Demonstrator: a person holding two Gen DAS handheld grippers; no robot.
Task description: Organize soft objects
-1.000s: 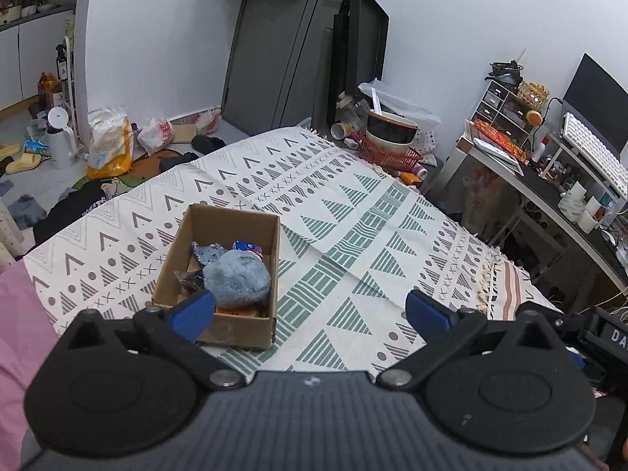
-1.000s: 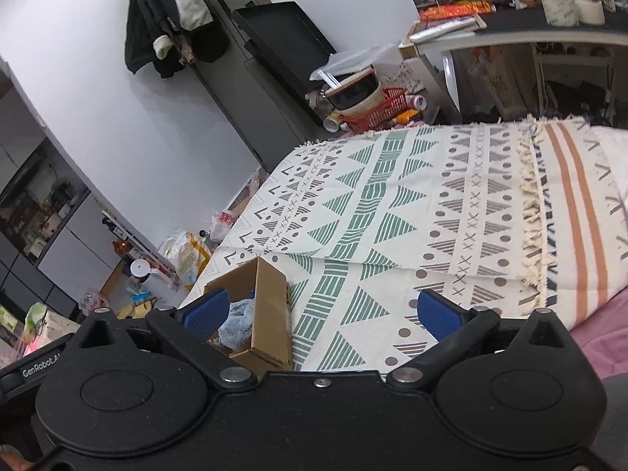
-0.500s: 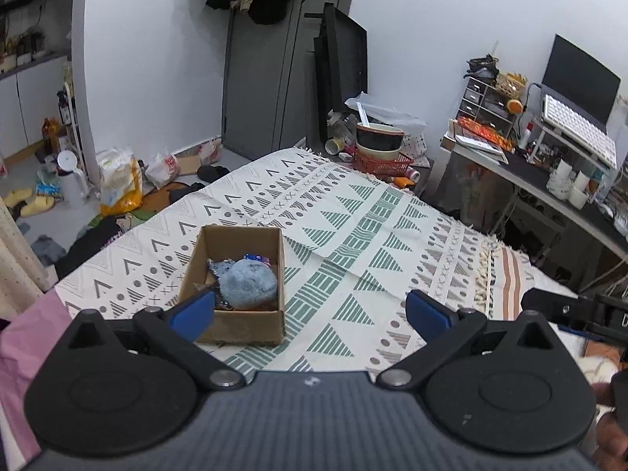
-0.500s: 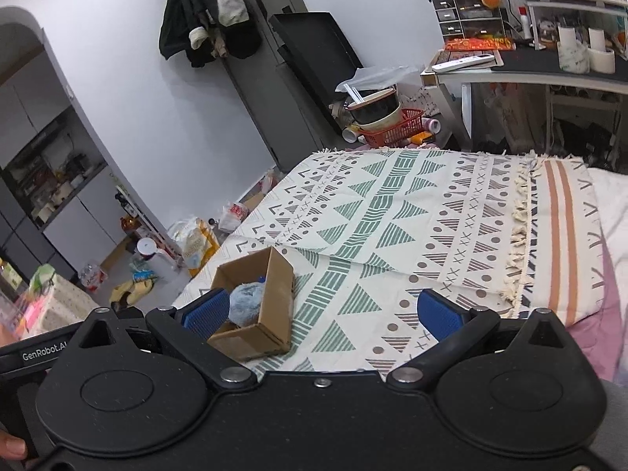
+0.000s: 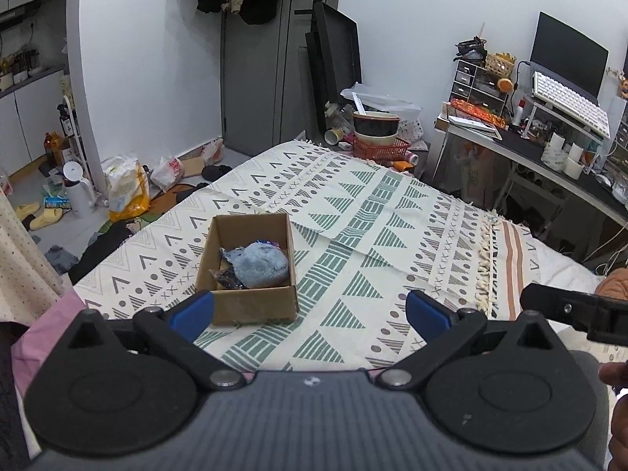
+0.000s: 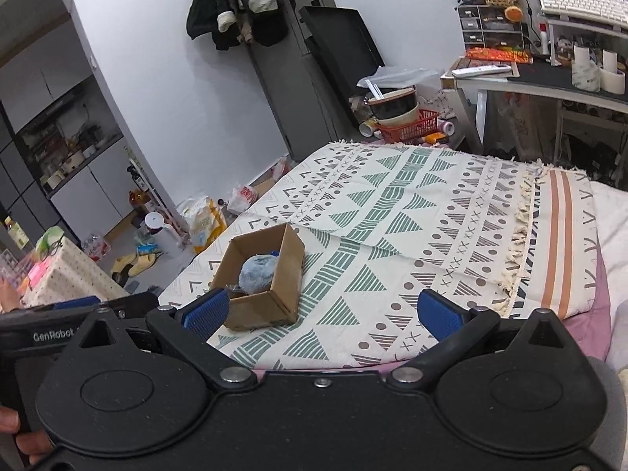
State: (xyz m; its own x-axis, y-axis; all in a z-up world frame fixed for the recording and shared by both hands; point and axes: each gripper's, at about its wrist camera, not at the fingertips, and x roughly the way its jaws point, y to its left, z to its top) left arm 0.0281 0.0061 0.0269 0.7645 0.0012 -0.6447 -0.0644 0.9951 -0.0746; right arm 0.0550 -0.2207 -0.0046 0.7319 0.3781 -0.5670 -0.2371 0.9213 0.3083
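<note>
Both grippers [image 5: 310,312] [image 6: 321,312] gape empty; blue plush [image 5: 261,266] fills cardboard box [image 5: 251,302].

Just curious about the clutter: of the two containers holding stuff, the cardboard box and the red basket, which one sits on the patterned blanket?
The cardboard box, holding a fluffy blue toy. The red basket stands beyond the blanket's far edge.

Can't really make out what's under the fluffy blue plush [image 5: 262,266] in the cardboard box [image 5: 251,308] — just dark scraps poking out. From my right wrist cam the box's near wall hides most of it, and the left gripper [image 6: 70,306] is cut off at the edge.
</note>
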